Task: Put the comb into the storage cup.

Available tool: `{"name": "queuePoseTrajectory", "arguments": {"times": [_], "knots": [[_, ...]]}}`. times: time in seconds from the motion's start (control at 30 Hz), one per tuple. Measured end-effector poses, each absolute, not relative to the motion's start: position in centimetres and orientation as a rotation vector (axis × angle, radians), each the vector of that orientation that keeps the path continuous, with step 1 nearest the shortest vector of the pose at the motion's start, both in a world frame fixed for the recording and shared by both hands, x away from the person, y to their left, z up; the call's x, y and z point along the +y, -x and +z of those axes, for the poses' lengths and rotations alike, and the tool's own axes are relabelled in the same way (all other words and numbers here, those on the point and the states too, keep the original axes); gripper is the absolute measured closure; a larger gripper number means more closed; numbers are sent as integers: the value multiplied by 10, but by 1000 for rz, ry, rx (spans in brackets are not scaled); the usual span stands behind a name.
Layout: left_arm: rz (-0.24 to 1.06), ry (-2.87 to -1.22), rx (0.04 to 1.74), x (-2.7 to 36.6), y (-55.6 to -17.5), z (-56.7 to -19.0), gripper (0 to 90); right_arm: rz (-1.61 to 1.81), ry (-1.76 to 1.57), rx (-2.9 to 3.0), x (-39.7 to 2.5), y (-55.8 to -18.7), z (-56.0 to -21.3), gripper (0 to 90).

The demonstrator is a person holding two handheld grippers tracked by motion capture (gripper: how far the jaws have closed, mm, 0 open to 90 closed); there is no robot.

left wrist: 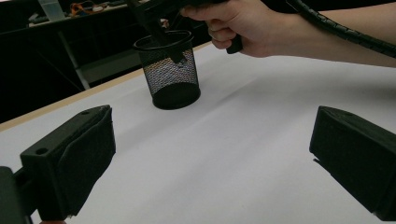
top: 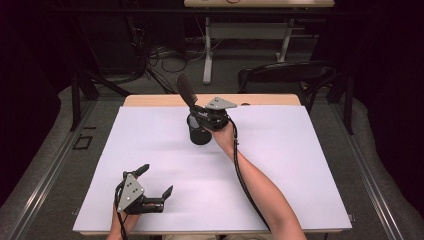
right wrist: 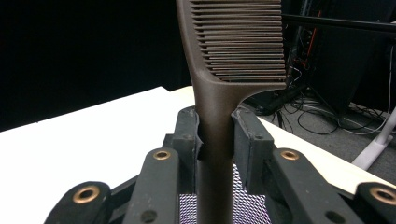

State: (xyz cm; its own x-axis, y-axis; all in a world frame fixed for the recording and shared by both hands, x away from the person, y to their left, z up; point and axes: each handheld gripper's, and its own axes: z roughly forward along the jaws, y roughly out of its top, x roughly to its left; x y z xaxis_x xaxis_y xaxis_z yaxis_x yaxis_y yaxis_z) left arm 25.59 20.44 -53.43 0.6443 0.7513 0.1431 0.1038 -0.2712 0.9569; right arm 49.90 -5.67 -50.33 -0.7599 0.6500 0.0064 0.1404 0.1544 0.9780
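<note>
The left gripper, matte black with a grey three-cornered plate, rests on the white table sheet well short of the black wire-mesh cylindrical cup, its padded block jaws spread wide with nothing between them. At the cup, the right gripper is clenched on the smooth handle of a dark brown plastic comb, whose fine-toothed end rises tilted above the cup's round rim.
</note>
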Motion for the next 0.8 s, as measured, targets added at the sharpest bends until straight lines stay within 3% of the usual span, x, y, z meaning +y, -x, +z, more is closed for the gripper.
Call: {"name": "queuePoseTrajectory", "arguments": {"times": [0.8], "knots": [[730,-1762,693,204,-256,-534,2,1608,-749,2047,-58,-497,-510,724]]}}
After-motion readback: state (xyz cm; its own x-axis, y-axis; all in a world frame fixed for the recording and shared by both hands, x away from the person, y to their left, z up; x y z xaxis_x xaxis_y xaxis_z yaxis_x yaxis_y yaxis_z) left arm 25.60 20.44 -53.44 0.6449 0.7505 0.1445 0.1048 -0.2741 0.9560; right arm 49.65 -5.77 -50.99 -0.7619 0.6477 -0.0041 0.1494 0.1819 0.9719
